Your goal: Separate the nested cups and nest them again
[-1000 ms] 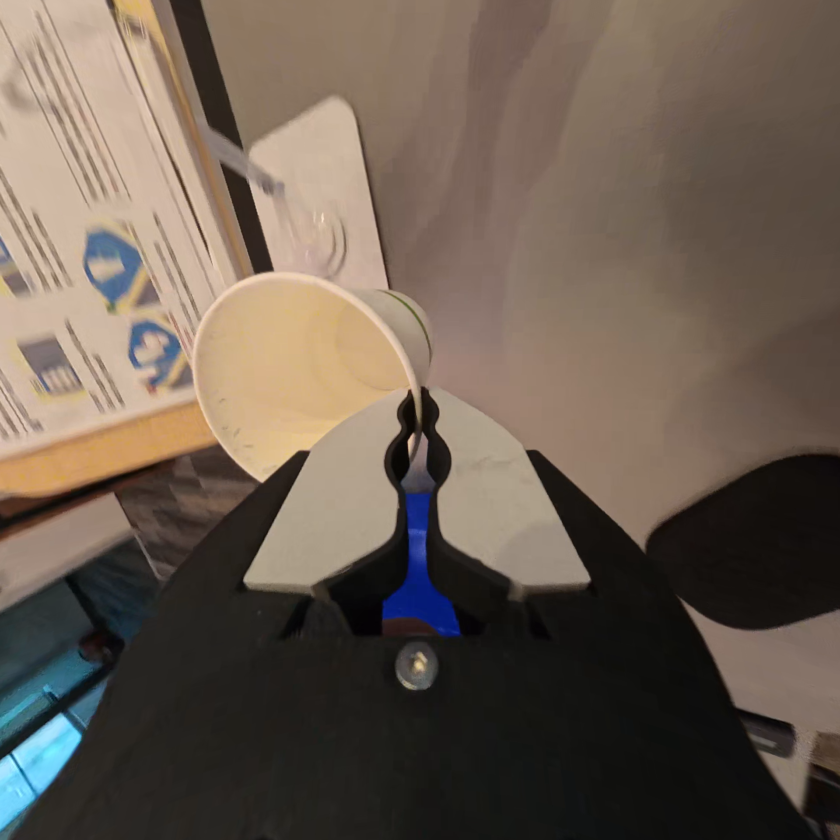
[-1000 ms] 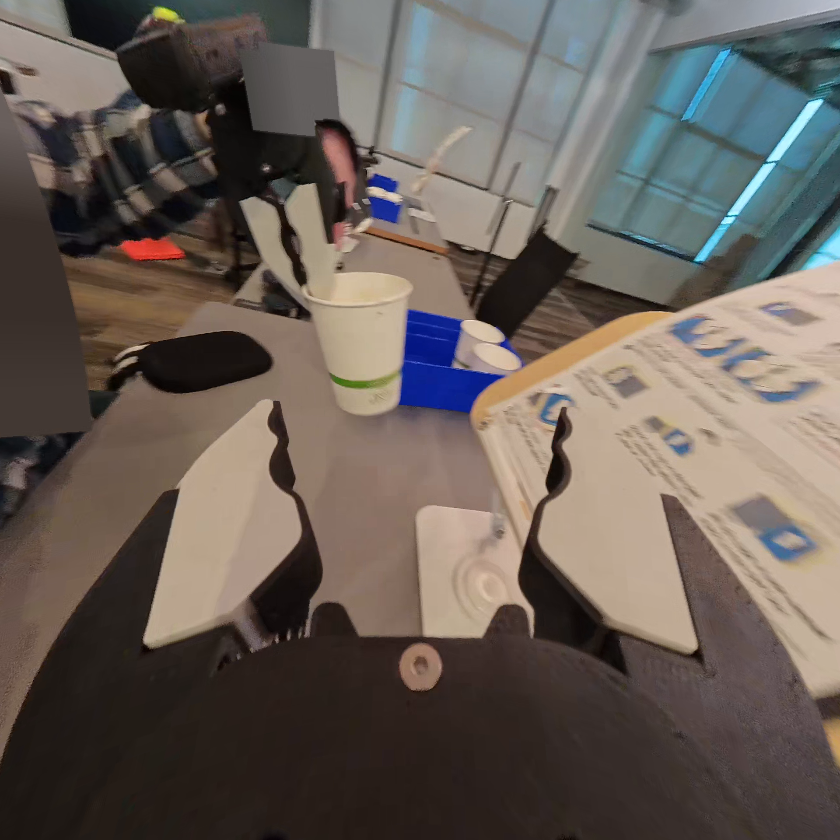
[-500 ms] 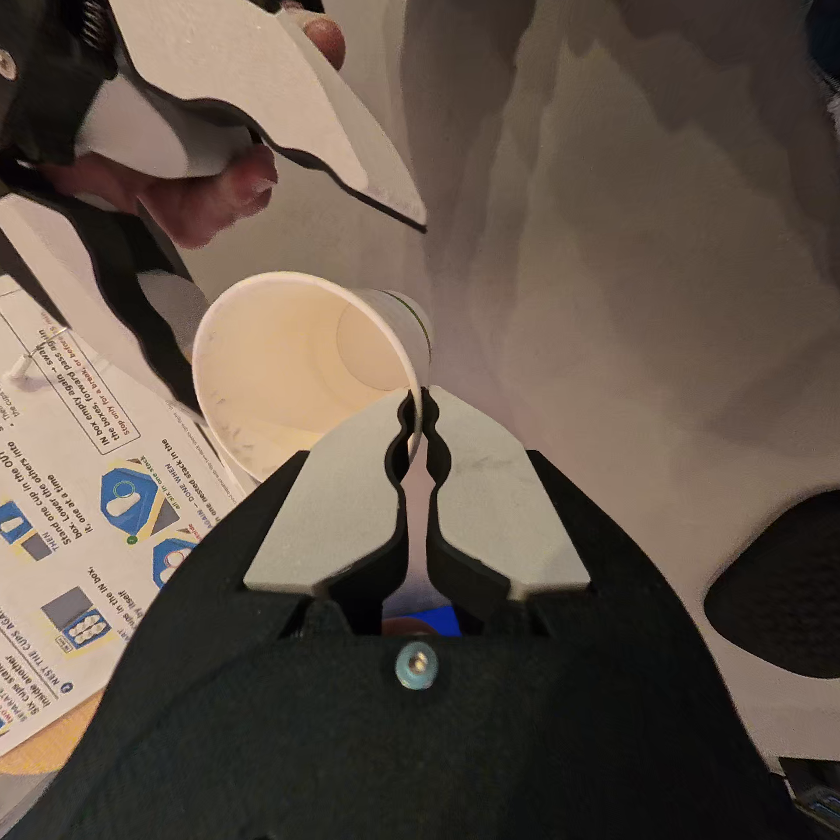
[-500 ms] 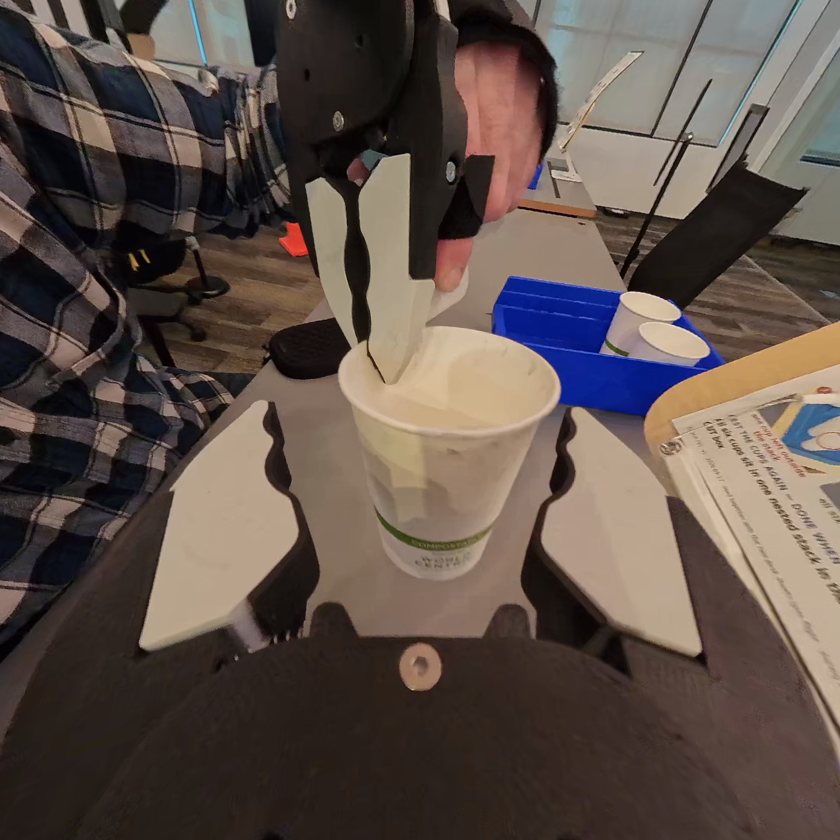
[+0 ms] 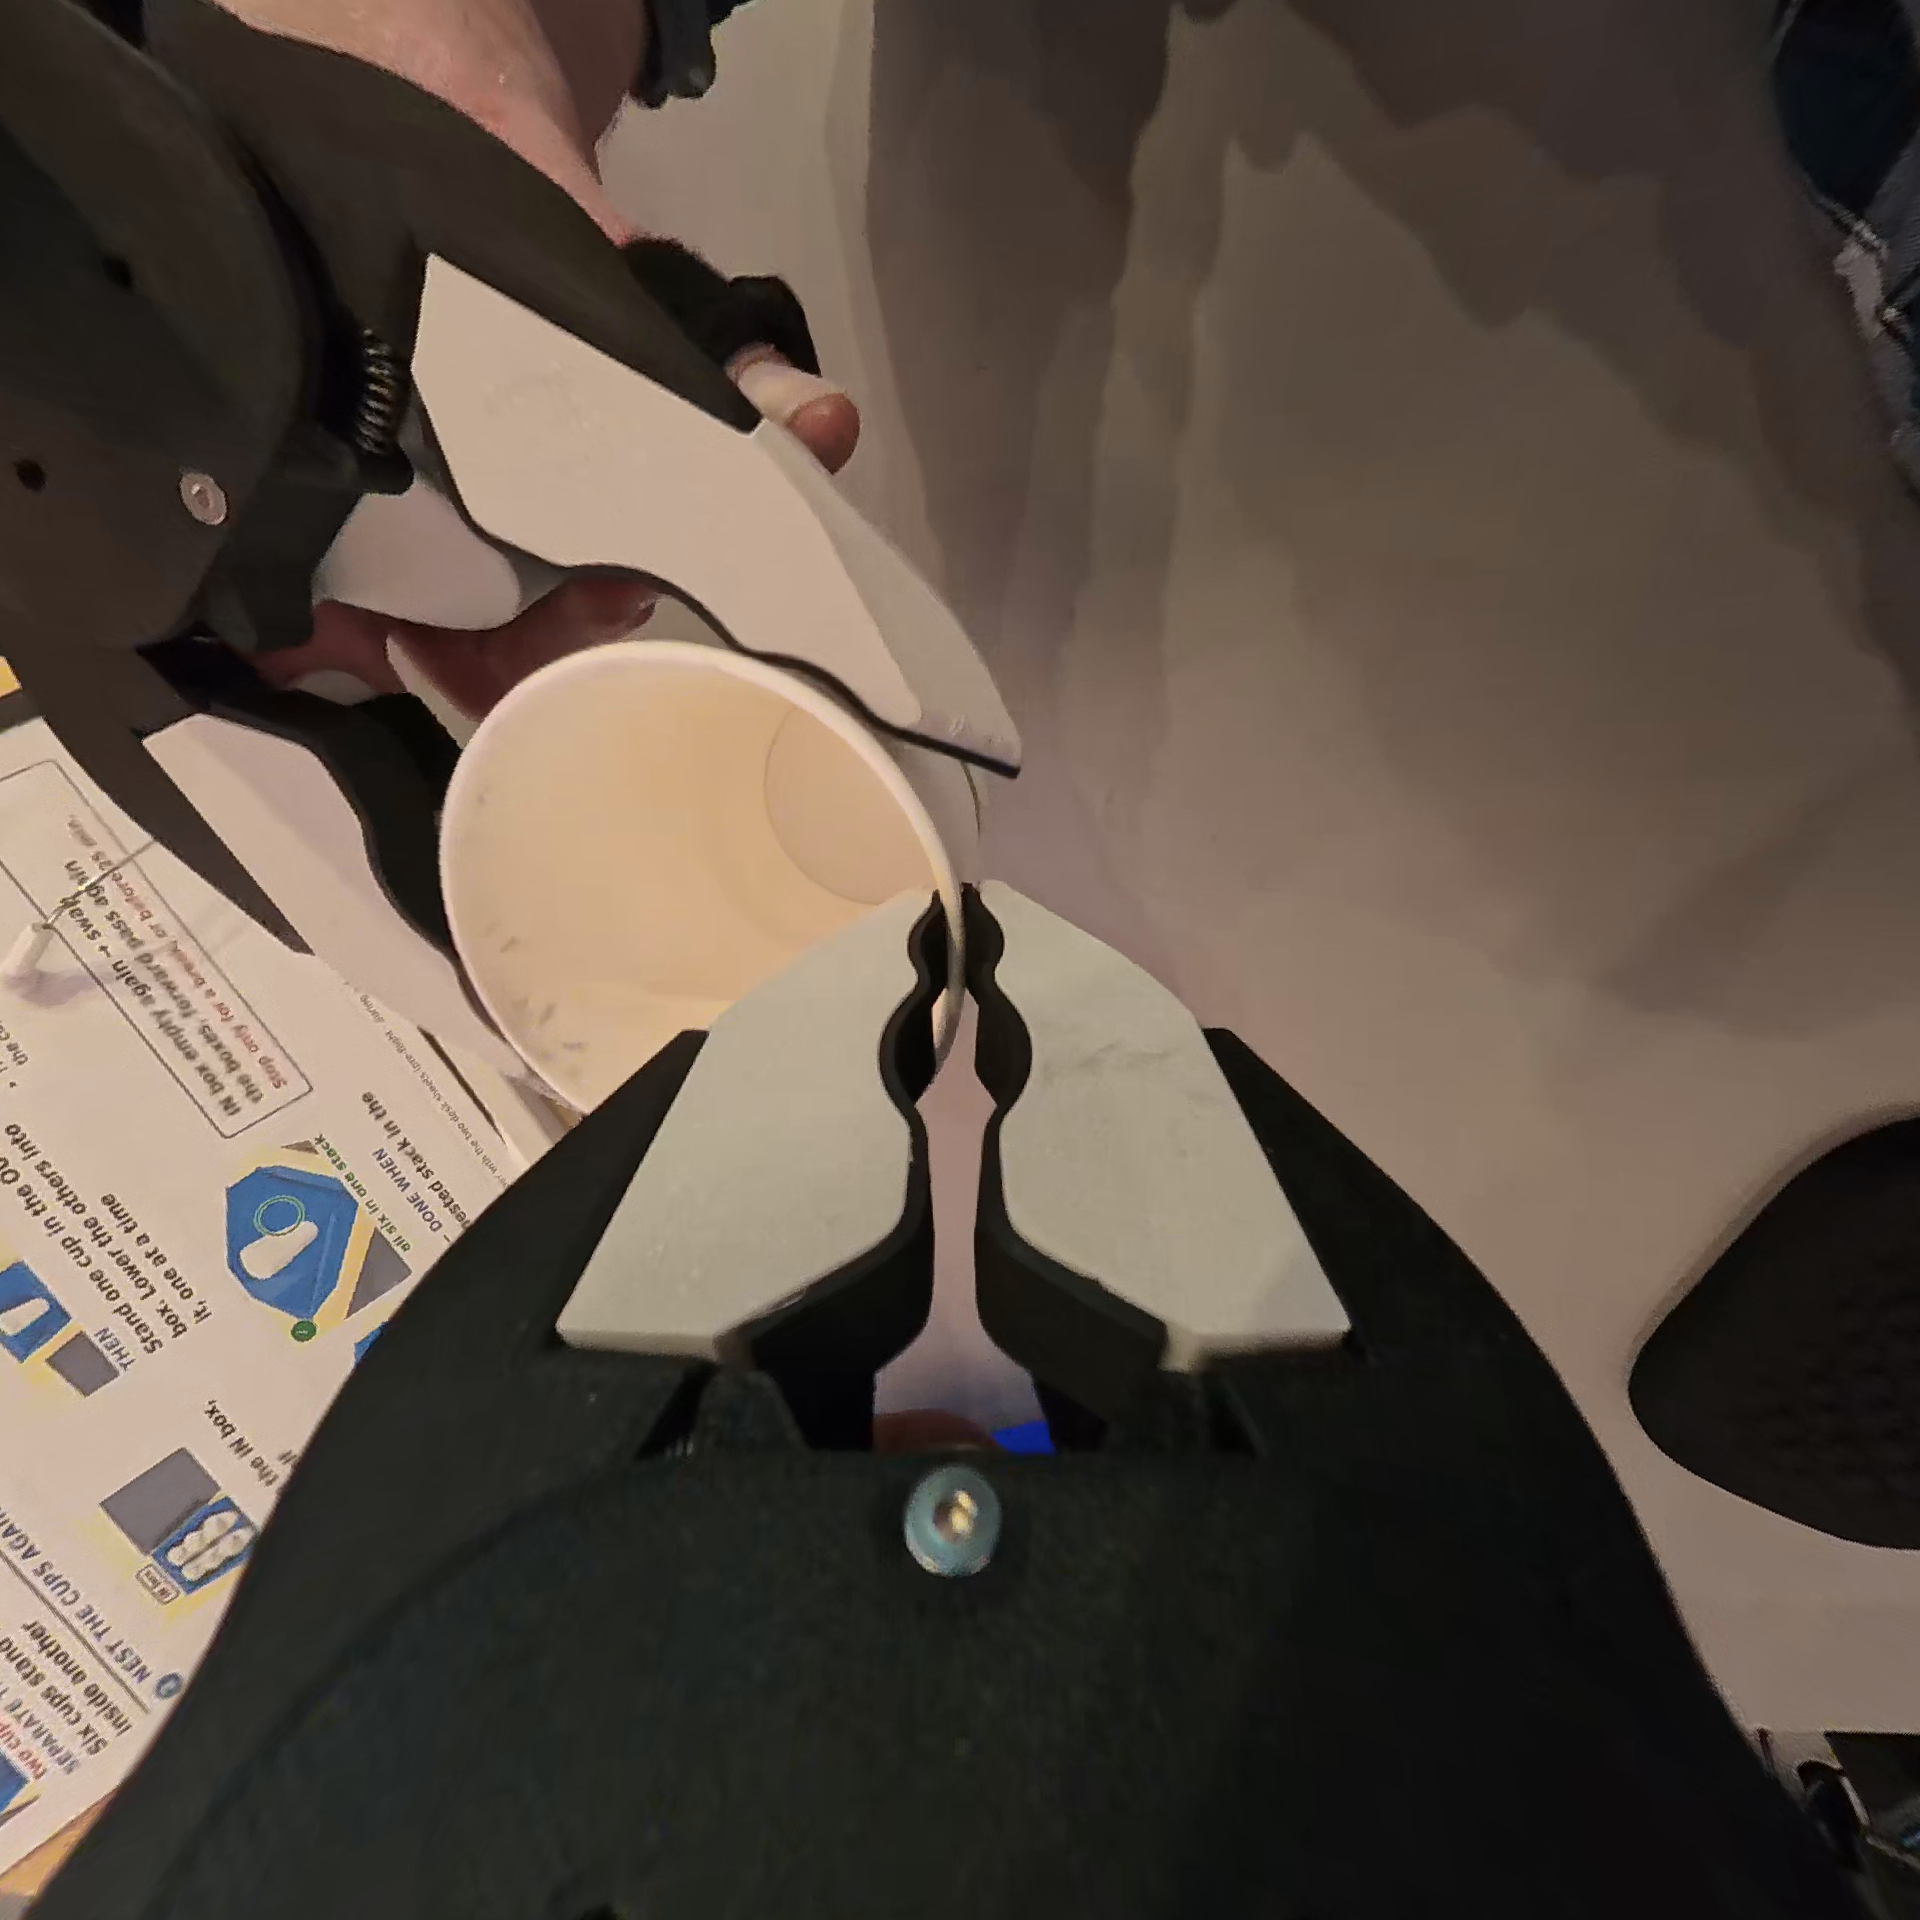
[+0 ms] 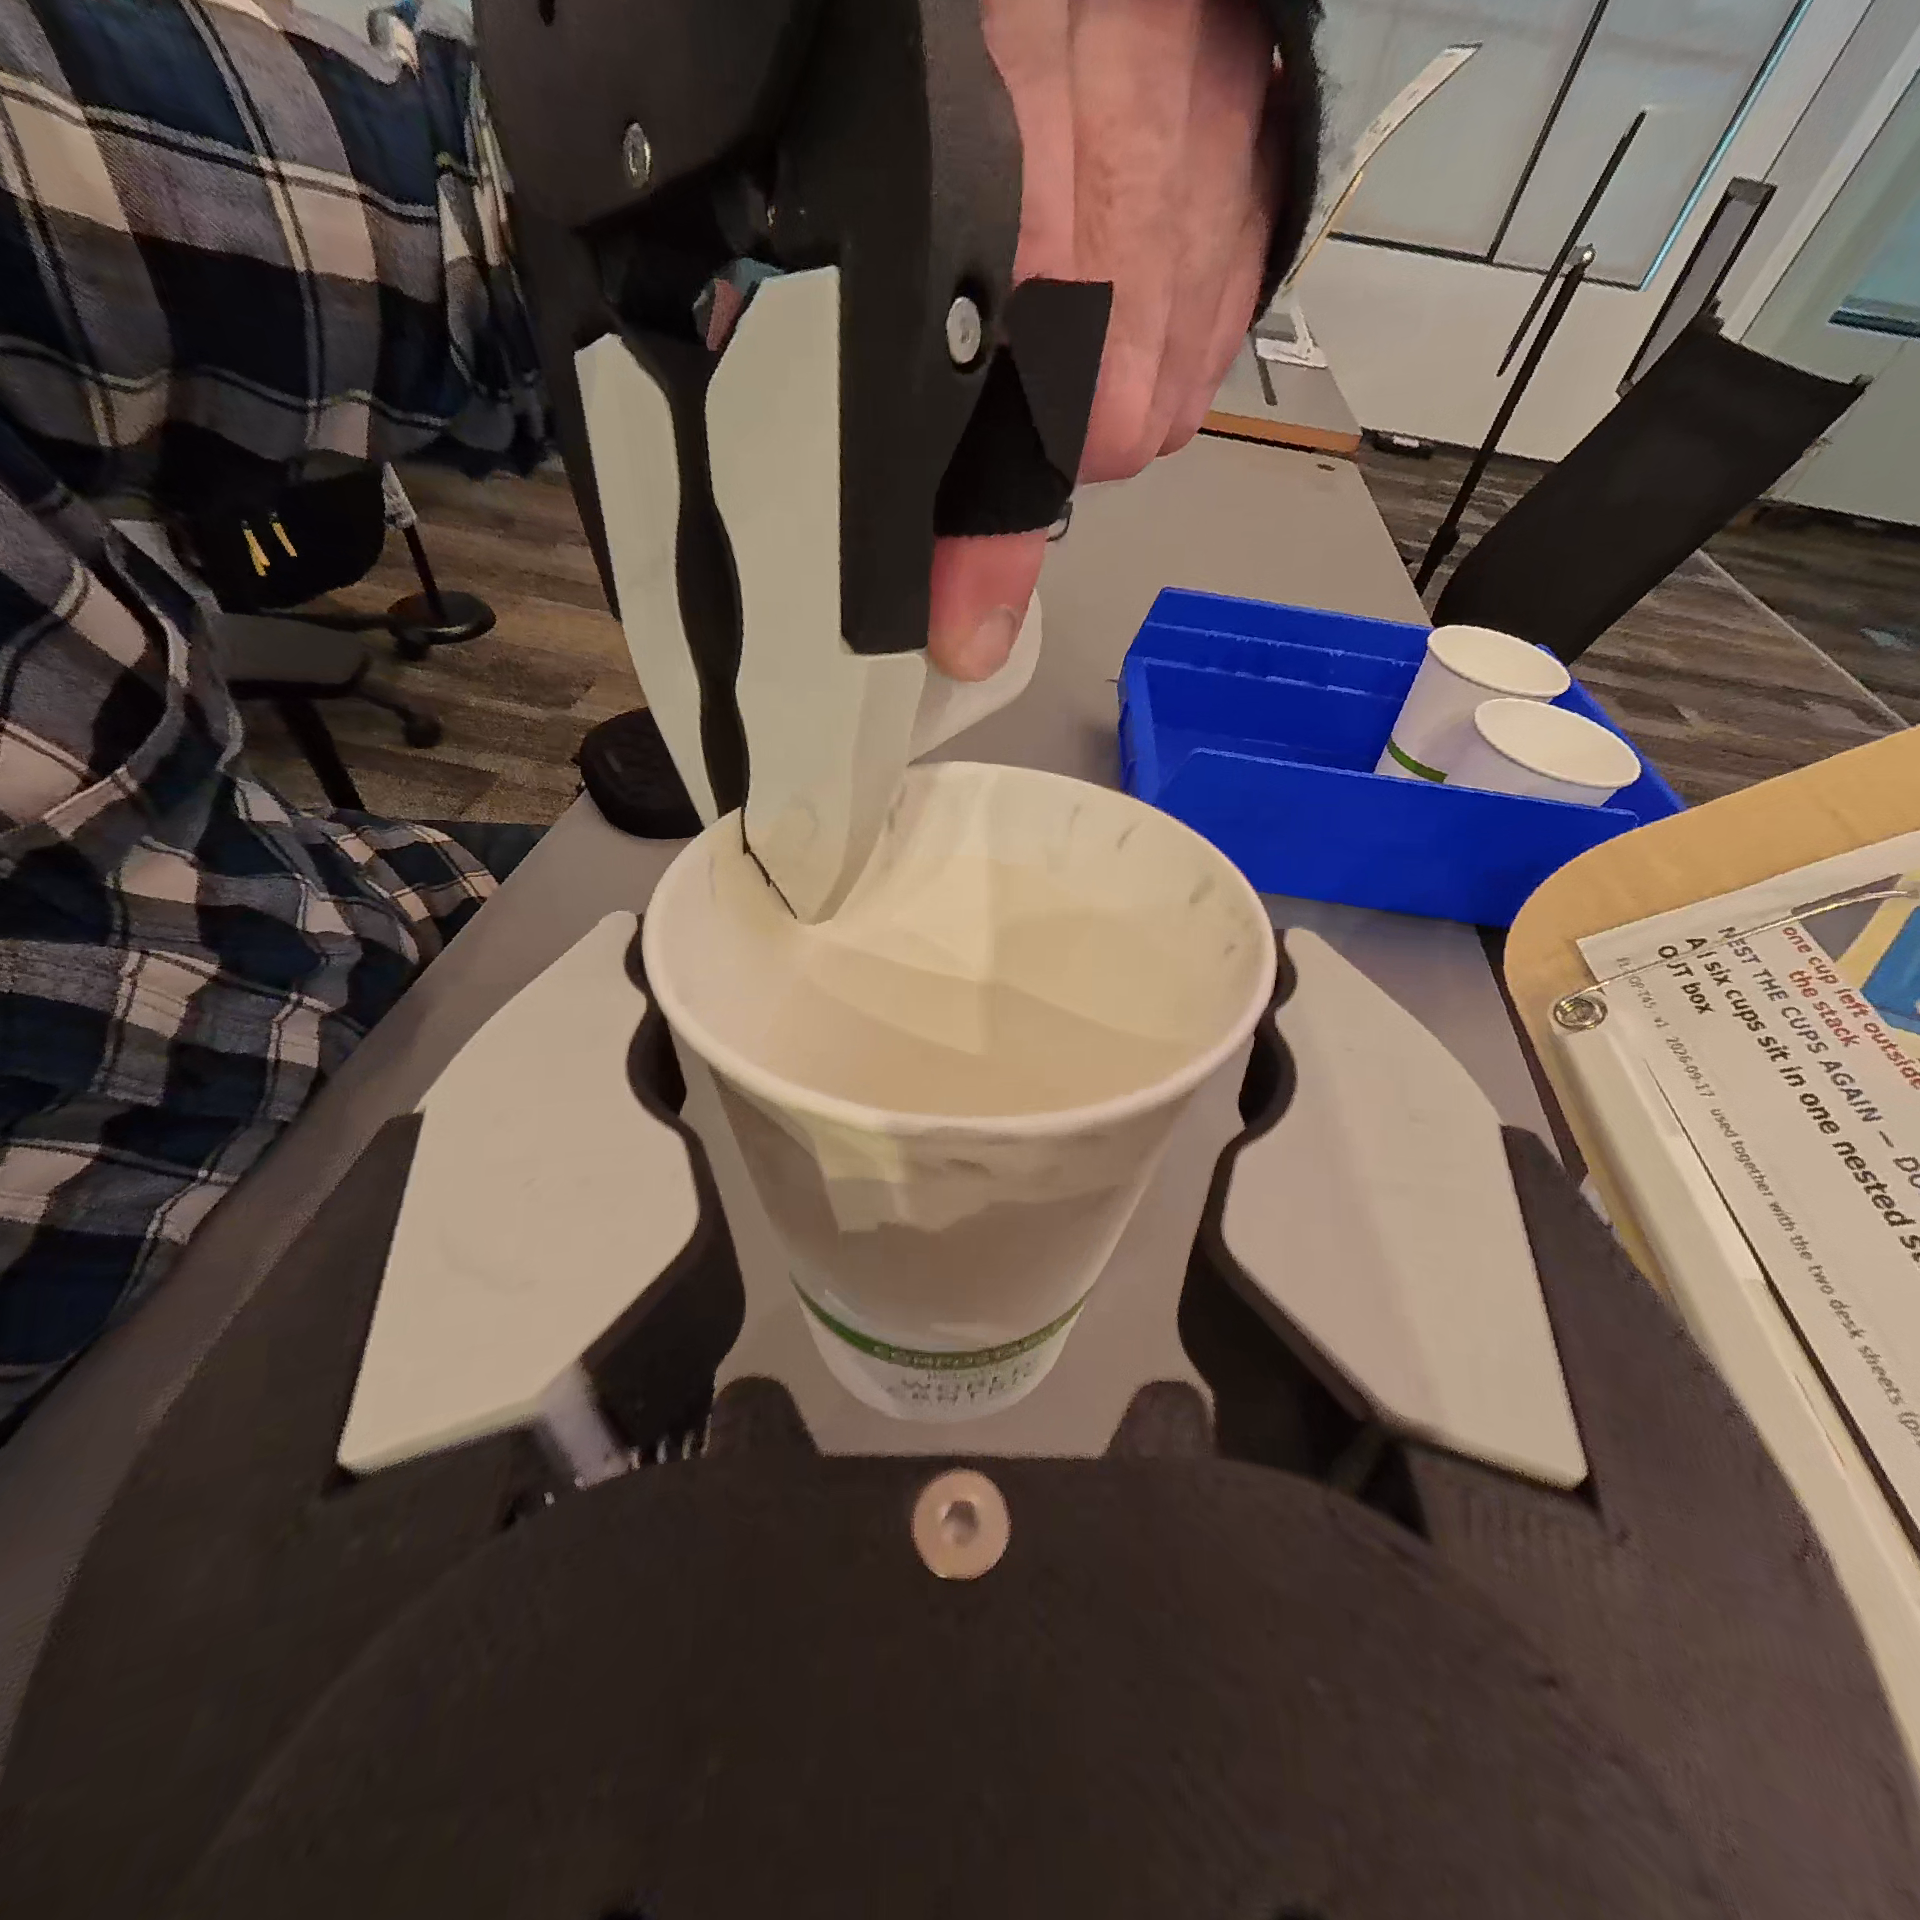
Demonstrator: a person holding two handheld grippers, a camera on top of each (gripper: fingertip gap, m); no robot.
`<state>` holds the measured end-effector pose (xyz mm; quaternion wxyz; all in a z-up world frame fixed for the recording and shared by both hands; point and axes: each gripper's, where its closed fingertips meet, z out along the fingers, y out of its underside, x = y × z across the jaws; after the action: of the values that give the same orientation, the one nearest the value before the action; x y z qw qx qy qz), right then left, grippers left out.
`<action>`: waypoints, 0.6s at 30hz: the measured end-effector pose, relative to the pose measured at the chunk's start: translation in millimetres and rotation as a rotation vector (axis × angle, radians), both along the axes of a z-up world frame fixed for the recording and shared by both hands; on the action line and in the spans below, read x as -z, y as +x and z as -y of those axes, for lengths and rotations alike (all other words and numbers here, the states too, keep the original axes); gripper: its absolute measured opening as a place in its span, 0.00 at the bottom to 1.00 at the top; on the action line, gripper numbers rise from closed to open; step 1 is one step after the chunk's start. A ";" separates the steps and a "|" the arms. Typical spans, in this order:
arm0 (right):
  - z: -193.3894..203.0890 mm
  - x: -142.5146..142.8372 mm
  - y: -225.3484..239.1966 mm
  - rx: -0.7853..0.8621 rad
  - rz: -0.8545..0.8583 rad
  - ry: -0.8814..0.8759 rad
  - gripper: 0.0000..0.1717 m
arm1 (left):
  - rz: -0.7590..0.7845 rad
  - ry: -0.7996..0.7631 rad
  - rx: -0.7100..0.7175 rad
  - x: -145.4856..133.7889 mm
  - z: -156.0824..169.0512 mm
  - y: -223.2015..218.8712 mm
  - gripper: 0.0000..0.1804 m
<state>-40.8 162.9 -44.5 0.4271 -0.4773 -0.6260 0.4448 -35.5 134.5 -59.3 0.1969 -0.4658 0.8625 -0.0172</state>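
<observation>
The left gripper [image 5: 958,940] is pinching the rim of a white paper cup [image 6: 956,1091] — its jaws are closed on the thin wall, one finger inside the mouth and the other outside, as the right wrist view shows from the front. The cup, with a green band near its base, is standing upright above the grey table [image 6: 1049,488], near its front edge; whether its base is touching the surface I cannot tell.

The right gripper [image 6: 958,997] is reaching around the same cup with its jaws spread wide. The cup is sitting between the two pale fingers [image 6: 540,1174], the rim very close to both tips, but firm pressing cannot be made out, so this gripper is counting as open.

Behind and to the right, a blue bin [image 6: 1351,821] is holding two more white cups [image 6: 1507,727] — they are leaning together at its right end. A printed instruction sheet [image 6: 1766,1091] on a tan board is lying at the right edge of the table, and a black pad [image 5: 1787,1351] is resting well apart on the other side.
</observation>
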 end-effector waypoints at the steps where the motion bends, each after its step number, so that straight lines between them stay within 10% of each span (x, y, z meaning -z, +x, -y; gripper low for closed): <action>1: 0.3 -0.4 0.1 -0.001 -0.002 -0.002 0.63 | 0.000 0.006 0.002 -0.5 0.3 0.5 0.01; 18: -1.8 -2.2 0.4 0.017 -0.011 0.042 0.58 | -0.011 0.036 -0.019 -3.4 -2.9 2.0 0.01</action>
<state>-40.4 164.8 -42.3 0.4442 -0.4710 -0.6290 0.4305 -33.5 137.3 -55.9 0.2005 -0.4705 0.8593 0.0027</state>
